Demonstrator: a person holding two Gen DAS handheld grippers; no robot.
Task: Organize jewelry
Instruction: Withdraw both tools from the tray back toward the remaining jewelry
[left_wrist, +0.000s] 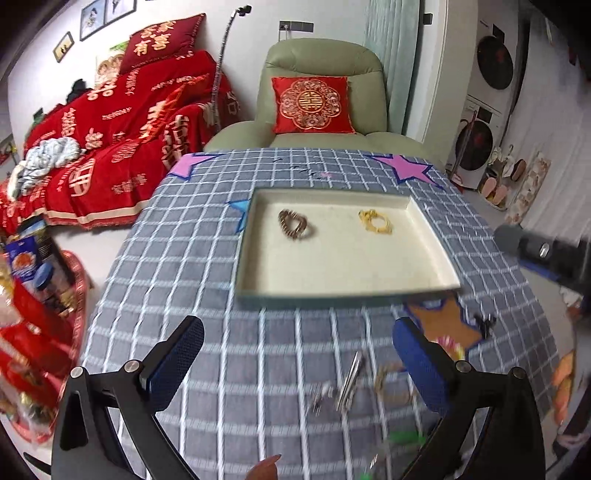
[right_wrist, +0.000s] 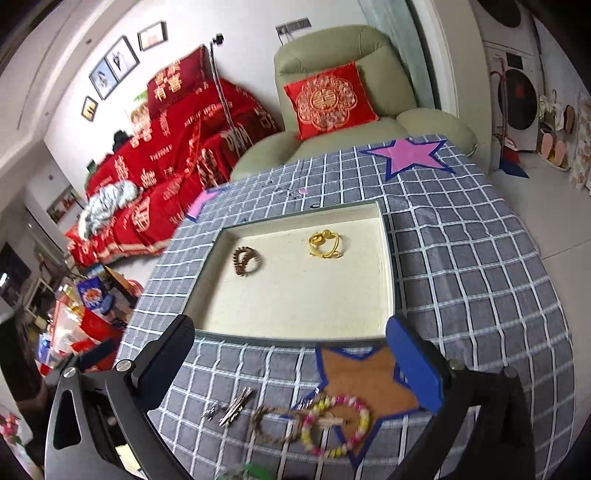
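A shallow cream tray (left_wrist: 432, 240) (right_wrist: 386, 258) lies on the checked tablecloth. In it rest a brown beaded bracelet (left_wrist: 294, 224) (right_wrist: 246, 260) on the left and a yellow-gold bracelet (left_wrist: 375, 221) (right_wrist: 325, 242) on the right. Near the table's front edge lie silver hair clips (left_wrist: 349, 382) (right_wrist: 234, 405), a thin brown loop (right_wrist: 275, 424) and a pink and yellow beaded bracelet (right_wrist: 338, 424). My left gripper (left_wrist: 297, 363) stands open above the cloth in front of the tray, with nothing between its fingers. My right gripper (right_wrist: 291, 363) is open too, over the tray's near rim, empty.
The table (left_wrist: 184, 258) (right_wrist: 480, 258) carries star patches: pink (right_wrist: 408, 153), orange (right_wrist: 364, 376). A green armchair with a red cushion (left_wrist: 312, 105) stands behind it, a red-covered sofa (left_wrist: 122, 140) to the left. Cluttered boxes (left_wrist: 29, 295) crowd the floor at left. Part of the other gripper (left_wrist: 543, 253) shows at right.
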